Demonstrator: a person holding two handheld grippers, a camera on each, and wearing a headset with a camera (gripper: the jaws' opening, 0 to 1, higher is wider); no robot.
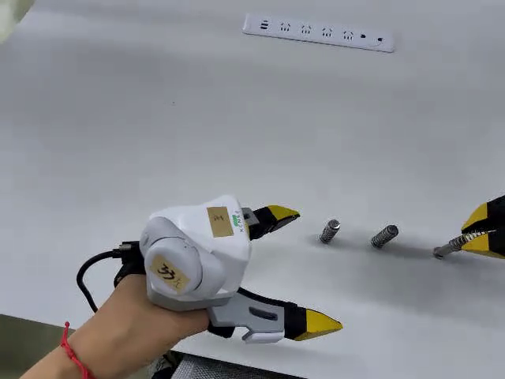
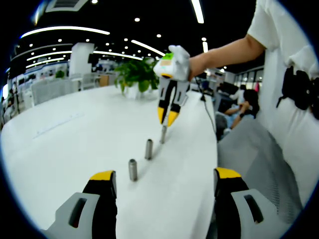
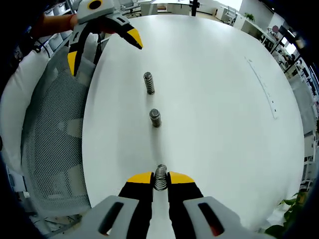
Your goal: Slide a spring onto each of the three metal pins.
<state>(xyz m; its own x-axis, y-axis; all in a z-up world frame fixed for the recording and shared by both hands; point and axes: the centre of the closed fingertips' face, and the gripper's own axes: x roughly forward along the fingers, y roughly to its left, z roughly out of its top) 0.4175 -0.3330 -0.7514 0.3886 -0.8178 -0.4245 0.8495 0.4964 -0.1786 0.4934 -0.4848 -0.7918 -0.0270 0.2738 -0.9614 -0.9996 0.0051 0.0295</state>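
Right gripper [image 3: 160,179] pinched on a spring [image 3: 160,172], at the end pin [image 1: 442,252] standing on the desk [image 1: 197,118]. Middle pin [image 3: 155,118] and last pin [image 3: 148,83] stand in line beyond it, well apart, each wearing a spring. Left gripper [image 1: 313,268] spread wide, holding nothing, near the last pin. Power strip [image 1: 318,33] lies at the desk's far side.

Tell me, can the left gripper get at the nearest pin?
Probably yes: the left gripper has its jaws open, and the nearest pin stands just ahead on bare table, with nothing between them.
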